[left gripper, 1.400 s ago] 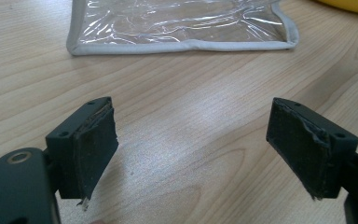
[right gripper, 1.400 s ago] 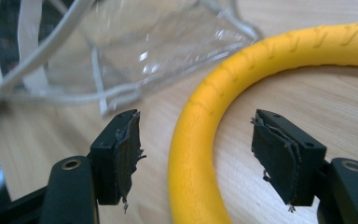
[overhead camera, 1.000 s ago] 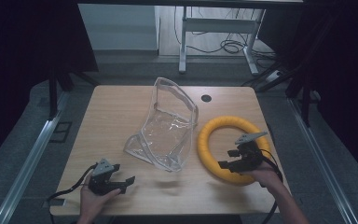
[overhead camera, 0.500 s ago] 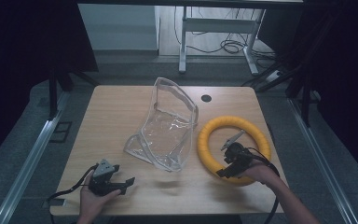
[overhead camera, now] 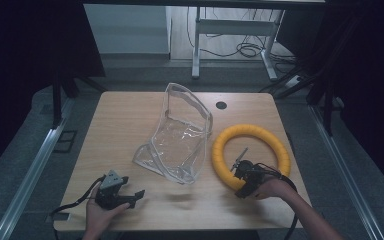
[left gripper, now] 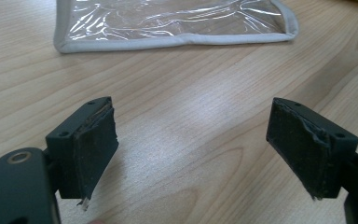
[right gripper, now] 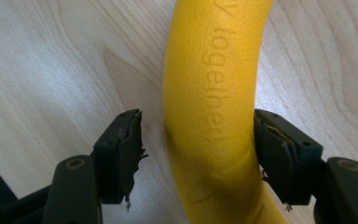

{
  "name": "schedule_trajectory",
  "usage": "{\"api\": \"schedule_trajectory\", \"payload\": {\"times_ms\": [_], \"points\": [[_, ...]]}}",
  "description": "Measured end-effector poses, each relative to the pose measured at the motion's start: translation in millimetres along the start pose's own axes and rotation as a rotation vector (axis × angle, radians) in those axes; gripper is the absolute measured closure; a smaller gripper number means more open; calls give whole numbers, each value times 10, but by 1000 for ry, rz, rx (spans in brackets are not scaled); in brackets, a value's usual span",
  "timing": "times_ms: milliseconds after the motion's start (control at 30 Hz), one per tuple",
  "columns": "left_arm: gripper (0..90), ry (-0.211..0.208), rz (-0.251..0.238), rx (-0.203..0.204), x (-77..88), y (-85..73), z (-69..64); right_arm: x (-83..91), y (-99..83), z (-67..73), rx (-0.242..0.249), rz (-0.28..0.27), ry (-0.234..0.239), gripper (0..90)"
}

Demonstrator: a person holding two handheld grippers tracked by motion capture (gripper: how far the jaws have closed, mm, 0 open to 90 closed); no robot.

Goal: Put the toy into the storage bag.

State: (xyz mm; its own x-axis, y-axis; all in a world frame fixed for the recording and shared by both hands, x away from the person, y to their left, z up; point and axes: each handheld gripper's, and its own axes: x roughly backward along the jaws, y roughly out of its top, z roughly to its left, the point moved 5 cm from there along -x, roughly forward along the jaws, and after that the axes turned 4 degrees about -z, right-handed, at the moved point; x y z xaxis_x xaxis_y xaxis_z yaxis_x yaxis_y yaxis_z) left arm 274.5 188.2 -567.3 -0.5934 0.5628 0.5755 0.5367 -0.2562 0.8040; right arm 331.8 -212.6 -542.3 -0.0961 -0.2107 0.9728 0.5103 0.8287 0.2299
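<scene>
Right gripper view | yellow ring (right gripper: 214, 107) embossed "together" (partly cut off) | jaws closing astride, gap left

Pale wooden table (overhead camera: 130, 120) on grey floor (overhead camera: 25, 165), white-legged desk (overhead camera: 230, 27) with cables (overhead camera: 245, 49) behind, dark surroundings

This looks like a lab or test room set up for recording. A plain wooden table (overhead camera: 130, 125) with a cable hole (overhead camera: 221, 105) stands on grey carpet (overhead camera: 25, 150), shut in by dark curtains (overhead camera: 25, 45) on both sides. Behind it stands a metal desk frame (overhead camera: 230, 30), with loose cables (overhead camera: 245, 50) on the floor, and metal rails (overhead camera: 27, 180) run beside the table.
</scene>
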Motion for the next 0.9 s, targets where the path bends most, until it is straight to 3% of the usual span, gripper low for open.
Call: {"api": "schedule_trajectory", "payload": {"times_ms": [267, 433, 633, 767, 900], "points": [[160, -2, -2, 4, 5, 0, -1, -82, 16, 10, 6, 47, -14, 368], [160, -3, -3, 6, 0, -1, 3, -84, 46, -15, 2, 55, -13, 437], [160, -6, 0, 6, -7, -6, 0, -82, 70, -30, 47, 84, -20, 494], [160, -5, -2, 7, -1, -6, 4, -60, 64, -52, 51, 57, 9, 500], [160, -4, 1, 8, -11, -10, 12, 93, 111, -90, 16, -49, 48, 503]]}}
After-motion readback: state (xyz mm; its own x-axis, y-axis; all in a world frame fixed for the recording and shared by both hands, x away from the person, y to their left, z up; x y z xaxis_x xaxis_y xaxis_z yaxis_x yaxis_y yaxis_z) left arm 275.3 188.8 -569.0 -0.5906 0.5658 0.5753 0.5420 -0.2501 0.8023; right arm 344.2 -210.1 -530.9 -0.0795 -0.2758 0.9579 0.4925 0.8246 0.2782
